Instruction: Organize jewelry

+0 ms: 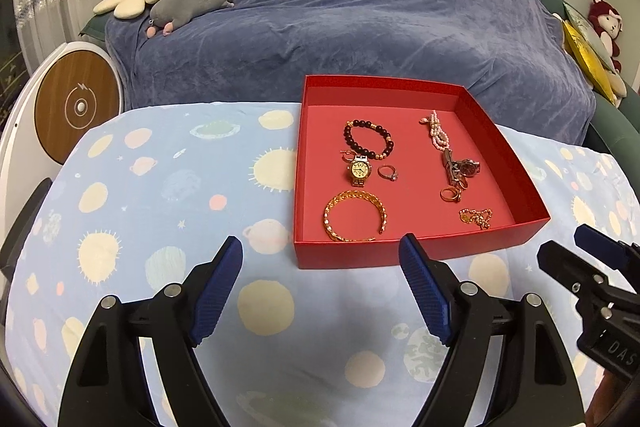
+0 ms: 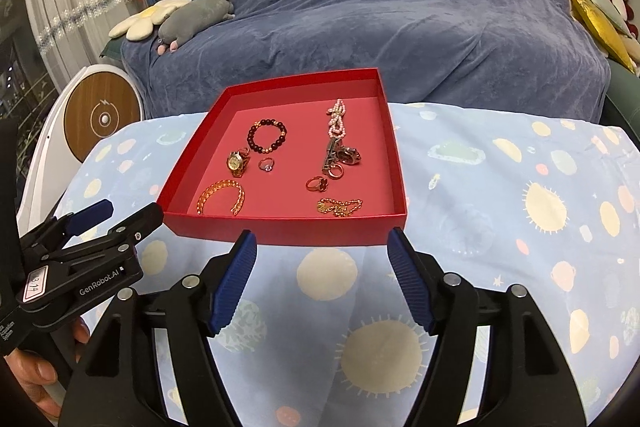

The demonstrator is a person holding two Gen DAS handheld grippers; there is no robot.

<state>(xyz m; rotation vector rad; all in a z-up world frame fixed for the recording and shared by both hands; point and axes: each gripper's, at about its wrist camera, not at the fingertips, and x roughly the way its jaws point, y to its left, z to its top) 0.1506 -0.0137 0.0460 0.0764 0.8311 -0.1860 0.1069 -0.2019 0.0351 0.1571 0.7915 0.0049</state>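
left wrist view: my left gripper [image 1: 322, 259] and right gripper [image 2: 322, 247] fingers stand wide, empty, near the red tray [image 1: 416, 251]; i should approach pieces slowly, one apiece.

Evenly lit and fairly bright in both wrist views, soft indoor light, probably from overhead. Faint, diffuse shadows on the patterned tablecloth [image 1: 168, 187] beneath the fingers; a thin shadow inside the red box [image 1: 508, 163] along its walls. No harsh glare. Sharp at centre, strongly bowed by fisheye toward the edges, with dark vignetted corners
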